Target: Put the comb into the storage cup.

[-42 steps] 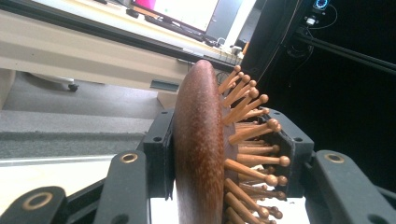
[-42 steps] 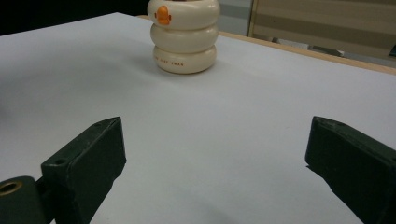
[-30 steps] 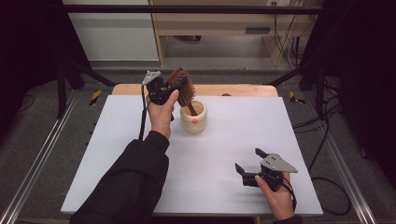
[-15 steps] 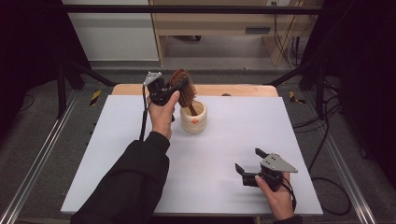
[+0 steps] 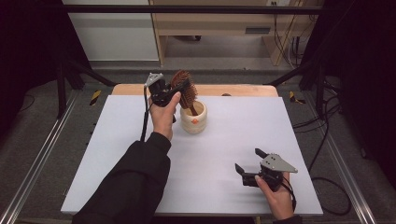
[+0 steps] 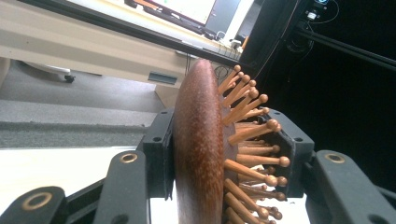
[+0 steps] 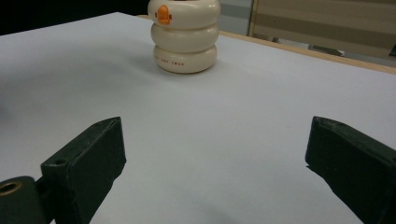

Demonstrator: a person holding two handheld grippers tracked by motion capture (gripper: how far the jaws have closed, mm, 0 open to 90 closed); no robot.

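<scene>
Change: nothing visibly moves; left tongs [image 5: 173, 91] stay pinching the hairbrush [image 5: 183, 86] head.
Brush: handle inside the cream holder [image 5: 193, 118].
Right tongs [image 5: 251, 161]: spread, well nearside of the holder.
Risk: lifting askew could tip the holder on the bench [image 5: 116, 154].

A wooden brush [image 5: 183, 88] stands handle-down in a cream holder [image 5: 194, 118] toward twelve o'clock on the white table [image 5: 116, 154]. Its reddish-brown oval head rises above the holder's rim and tilts toward eleven o'clock. In the left gripper view the brush [image 6: 198, 154] is seen edge-on: a smooth, grained, domed back on one side, and rows of pale wooden pins with rounded tips on the other. The holder [image 7: 186, 35] is shaped like three stacked rings, carries an orange mark near the top and small lettering on the lowest ring, and stands upright.
</scene>
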